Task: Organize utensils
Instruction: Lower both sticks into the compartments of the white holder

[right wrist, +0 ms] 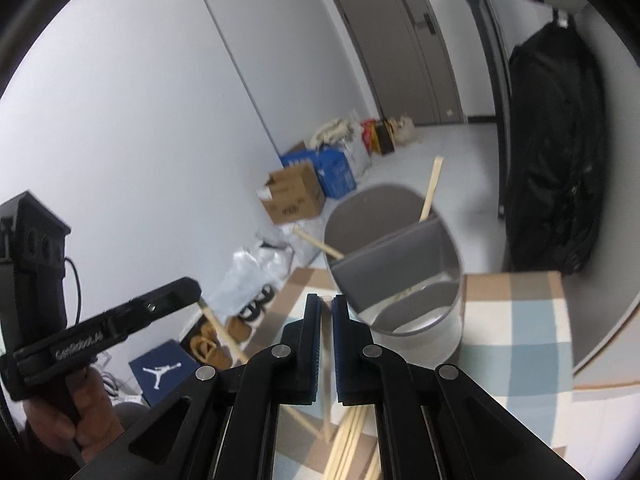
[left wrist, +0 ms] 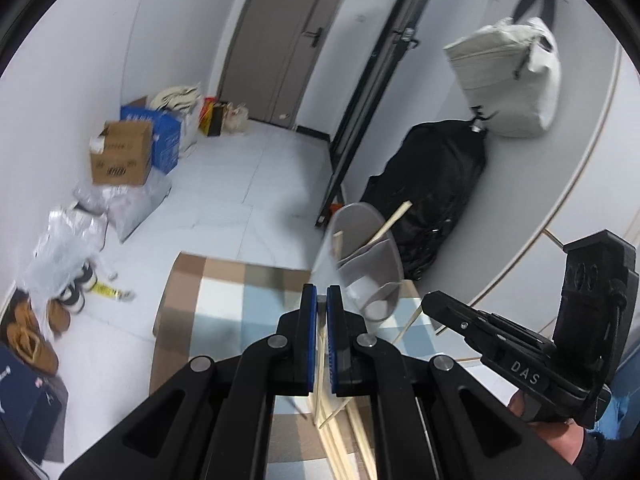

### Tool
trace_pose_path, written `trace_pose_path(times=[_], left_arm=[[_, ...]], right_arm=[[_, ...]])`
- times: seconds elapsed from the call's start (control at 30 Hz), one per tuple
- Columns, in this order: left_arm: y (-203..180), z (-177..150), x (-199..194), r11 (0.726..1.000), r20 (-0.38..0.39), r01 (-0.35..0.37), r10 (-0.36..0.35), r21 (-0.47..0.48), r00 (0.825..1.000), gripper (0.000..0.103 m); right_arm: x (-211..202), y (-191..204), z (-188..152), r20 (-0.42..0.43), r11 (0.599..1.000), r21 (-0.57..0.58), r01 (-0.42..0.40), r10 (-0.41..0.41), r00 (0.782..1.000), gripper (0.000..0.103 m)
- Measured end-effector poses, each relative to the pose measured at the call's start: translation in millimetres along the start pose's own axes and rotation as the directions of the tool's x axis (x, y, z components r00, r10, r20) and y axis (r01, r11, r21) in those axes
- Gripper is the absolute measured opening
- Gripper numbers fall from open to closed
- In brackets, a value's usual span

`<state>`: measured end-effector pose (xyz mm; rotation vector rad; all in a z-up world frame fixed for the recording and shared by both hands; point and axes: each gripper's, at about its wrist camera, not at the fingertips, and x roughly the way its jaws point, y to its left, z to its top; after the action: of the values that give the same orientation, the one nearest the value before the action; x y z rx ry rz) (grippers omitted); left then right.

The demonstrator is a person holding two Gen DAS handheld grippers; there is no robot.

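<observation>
A clear round utensil holder with a grey divider stands on the checked tablecloth, ahead of both grippers. Two wooden chopsticks lean inside it. My left gripper is shut on a single chopstick that hangs down from its pads. My right gripper is likewise shut on a thin chopstick. Several loose chopsticks lie on the table under the grippers.
The table has a blue, brown and white checked cloth and ends just beyond the holder. On the floor behind are cardboard boxes, plastic bags and shoes. A black bag hangs at the right wall.
</observation>
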<state>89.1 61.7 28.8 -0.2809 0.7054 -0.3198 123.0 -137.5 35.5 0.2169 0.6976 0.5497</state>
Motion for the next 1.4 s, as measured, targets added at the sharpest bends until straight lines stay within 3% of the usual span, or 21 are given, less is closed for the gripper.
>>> trace_pose_path(times=[0.33,0.67,0.87,1.03,1.4], left_arm=[[-40.5,35.8,-17.5,0.996,0.033,0.000,-0.003,0.084,0.999,0.001],[-75.9,96.4,-21.5,0.985,0.138,-0.019,-0.005,0.172,0.990,0.001],[-80.3,119.6,-11.2,0.978,0.187,-0.056,0.018,0.200,0.982,0.001],[-72.9,124.3,10.0,0.974,0.182,-0.081,0.042,0.212,0.982,0.001],[-52.7,121.4,46.6,0.978,0.146,-0.072,0.043,0.198,0.988,0.001]], right_arm=[[-53.1,-1.8,33.2,0.138,0.999,-0.048,-0.014,0.020,0.990,0.005],[-77.0,-8.0,105.6,0.259,0.996,-0.092,-0.008,0.032,0.965,0.005],[-68.9,-10.6,138.4,0.300,0.993,-0.118,0.003,0.033,0.953,0.005],[-52.7,-12.2,151.6,0.312,0.990,-0.142,0.013,0.032,0.950,0.005],[-7.4,-24.1,145.4,0.272,0.992,-0.124,0.014,0.021,0.962,0.005]])
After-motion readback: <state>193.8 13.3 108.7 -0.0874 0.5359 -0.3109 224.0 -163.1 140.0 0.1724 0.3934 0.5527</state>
